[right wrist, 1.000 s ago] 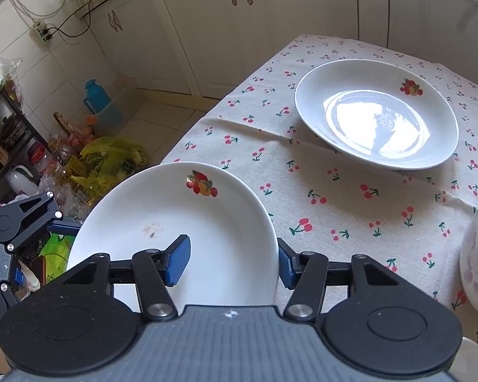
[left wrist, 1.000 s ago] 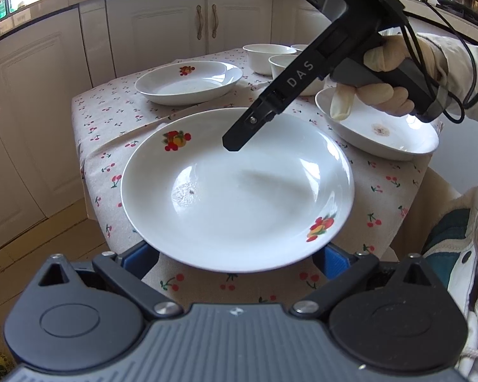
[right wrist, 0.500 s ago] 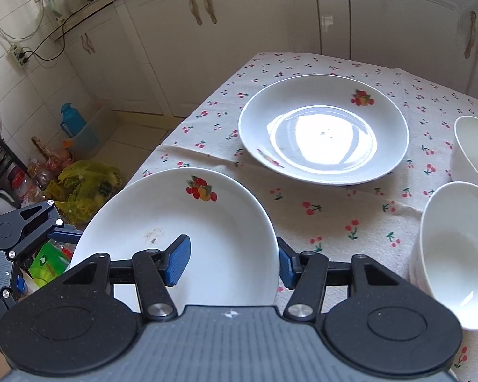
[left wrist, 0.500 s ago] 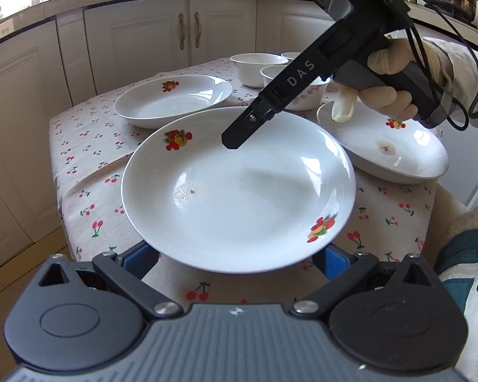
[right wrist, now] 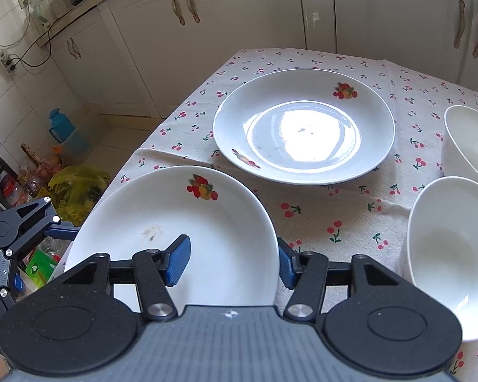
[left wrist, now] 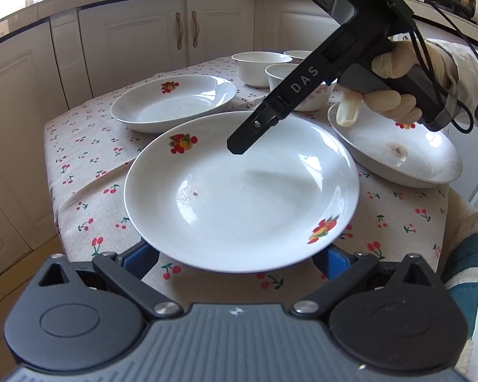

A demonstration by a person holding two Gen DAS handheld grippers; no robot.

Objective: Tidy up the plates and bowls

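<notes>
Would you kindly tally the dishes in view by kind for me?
Plates: 3 (held plate, far plate, stained plate)
Bowls: 3 (left bowl, near bowl, back bowl)
Total: 6

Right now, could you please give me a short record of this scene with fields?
held plate: white, fruit print, over the table's edge
right gripper: shut on the held plate's rim, one pad inside, one outside
left gripper: pads under the opposite rim; grip unclear
on table: far plate; stained plate
bowls: three, white, clustered behind the plates
tablecloth: cherry print
</notes>
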